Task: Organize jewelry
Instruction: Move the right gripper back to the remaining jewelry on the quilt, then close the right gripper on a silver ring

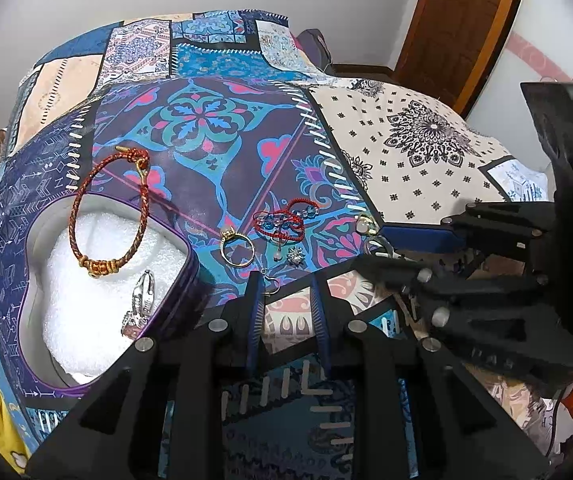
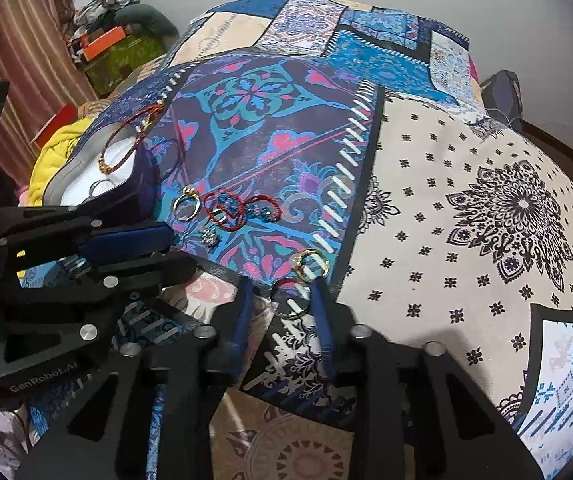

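In the left wrist view my left gripper [image 1: 286, 282] hovers low over the bed, jaws apart. A wire hook earring [image 1: 271, 282] lies between them beside the left pad, not clamped. Left of it stands a heart-shaped purple box [image 1: 190, 268] with white foam holding a red-gold braided bracelet [image 1: 86, 208] and silver rings [image 1: 144, 292]. A gold stone ring [image 1: 237, 249], a red cord bracelet [image 1: 282, 222] and a star stud [image 1: 296, 256] lie on the sheet. My right gripper [image 2: 282, 286] is shut on a silver ring [image 2: 290, 300], just below a gold ring [image 2: 310, 264].
Everything rests on a patchwork bedsheet [image 2: 466, 208] over a soft, humped bed. A yellow cloth [image 2: 52, 148] and piled clutter [image 2: 118, 40] sit beyond the box. A wooden door [image 1: 458, 20] stands at the far right. The two grippers are close side by side.
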Motion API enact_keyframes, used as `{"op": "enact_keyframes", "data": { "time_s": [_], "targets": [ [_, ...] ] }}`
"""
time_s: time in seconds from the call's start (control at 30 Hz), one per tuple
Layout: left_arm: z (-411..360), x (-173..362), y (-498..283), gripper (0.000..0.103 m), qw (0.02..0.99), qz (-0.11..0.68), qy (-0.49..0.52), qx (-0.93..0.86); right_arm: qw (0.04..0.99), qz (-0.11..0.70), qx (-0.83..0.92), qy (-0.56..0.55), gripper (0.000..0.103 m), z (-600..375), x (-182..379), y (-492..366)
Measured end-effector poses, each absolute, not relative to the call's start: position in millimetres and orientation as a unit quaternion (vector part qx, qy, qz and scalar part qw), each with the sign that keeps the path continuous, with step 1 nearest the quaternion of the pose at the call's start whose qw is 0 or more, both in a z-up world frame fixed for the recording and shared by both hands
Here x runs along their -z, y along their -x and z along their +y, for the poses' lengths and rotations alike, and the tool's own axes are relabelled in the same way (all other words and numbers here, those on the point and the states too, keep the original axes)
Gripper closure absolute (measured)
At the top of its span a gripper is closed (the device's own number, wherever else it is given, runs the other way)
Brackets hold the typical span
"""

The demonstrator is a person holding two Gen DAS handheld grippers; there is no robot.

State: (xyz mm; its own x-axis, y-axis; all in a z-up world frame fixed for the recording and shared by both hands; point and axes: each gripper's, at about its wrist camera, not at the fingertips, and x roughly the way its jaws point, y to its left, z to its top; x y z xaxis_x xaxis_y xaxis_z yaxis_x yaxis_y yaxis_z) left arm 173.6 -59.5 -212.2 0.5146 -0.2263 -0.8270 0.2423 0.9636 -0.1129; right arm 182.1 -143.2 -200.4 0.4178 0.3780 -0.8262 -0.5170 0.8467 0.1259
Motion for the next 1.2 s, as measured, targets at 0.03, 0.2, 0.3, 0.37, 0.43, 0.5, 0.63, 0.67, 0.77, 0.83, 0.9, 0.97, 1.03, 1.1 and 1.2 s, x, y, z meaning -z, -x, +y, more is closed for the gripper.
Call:
{"op": "enact_keyframes", "data": {
  "time_s": [0.03, 0.2, 0.3, 0.37, 0.43, 0.5, 0.63, 0.67, 0.77, 0.83, 0.9, 0.97, 1.03, 1.1, 1.2],
  "targets": [
    [-58.4, 213.1, -174.7, 0.079, 0.869, 0.476, -0.005, 0.134, 0.838, 0.47, -0.268, 0.069, 0.083, -144.5, 200.2, -182.6],
    [-51.5, 213.6, -180.6, 0.087, 0.867, 0.482, 0.014, 0.122, 0.843, 0.463, -0.265, 0.071, 0.083, -143.5, 197.3, -177.1],
    [-51.0, 210.2, -178.1, 0.087, 0.868, 0.479, 0.021, 0.132, 0.845, 0.46, -0.266, 0.058, 0.083, -149.2, 193.4, -173.3],
    [-56.8, 206.2, -174.7, 0.087, 0.872, 0.471, 0.004, 0.134, 0.847, 0.458, -0.266, 0.051, 0.083, -154.7, 190.7, -172.0],
    [-64.6, 202.1, -172.2, 0.087, 0.876, 0.461, -0.014, 0.14, 0.848, 0.457, -0.264, 0.045, 0.083, -159.6, 188.6, -171.4],
    [-72.0, 199.1, -172.5, 0.087, 0.878, 0.455, -0.024, 0.149, 0.85, 0.456, -0.261, 0.041, 0.083, -163.7, 186.7, -171.6],
    [-82.1, 206.2, -182.7, 0.087, 0.867, 0.474, -0.033, 0.151, 0.852, 0.455, -0.257, 0.034, 0.083, -167.7, 183.2, -172.5],
    [-82.3, 209.1, -184.8, 0.087, 0.864, 0.48, -0.032, 0.147, 0.853, 0.454, -0.257, 0.032, 0.083, -169.2, 182.4, -172.5],
    [-78.2, 213.6, -188.7, 0.087, 0.863, 0.488, -0.022, 0.133, 0.854, 0.452, -0.258, 0.029, 0.083, -171.3, 180.6, -172.1],
    [-74.3, 213.0, -189.7, 0.087, 0.865, 0.487, -0.015, 0.124, 0.854, 0.451, -0.259, 0.027, 0.083, -172.2, 180.4, -171.6],
    [-71.4, 213.7, -191.5, 0.087, 0.864, 0.488, -0.008, 0.12, 0.854, 0.45, -0.261, 0.025, 0.083, -173.2, 180.7, -172.3],
    [-70.7, 214.4, -194.5, 0.087, 0.864, 0.488, -0.003, 0.119, 0.854, 0.449, -0.262, 0.021, 0.083, -173.0, 181.3, -173.8],
    [-72.2, 215.3, -197.1, 0.087, 0.866, 0.487, -0.003, 0.115, 0.854, 0.449, -0.263, 0.016, 0.083, -174.3, 181.8, -174.3],
    [-74.4, 215.9, -199.6, 0.087, 0.867, 0.485, -0.006, 0.111, 0.854, 0.448, -0.263, 0.012, 0.083, -175.0, 182.2, -174.6],
    [-78.5, 216.6, -200.6, 0.094, 0.87, 0.482, -0.016, 0.107, 0.854, 0.448, -0.264, 0.011, 0.083, -175.5, 181.9, -174.6]
  ]
}}
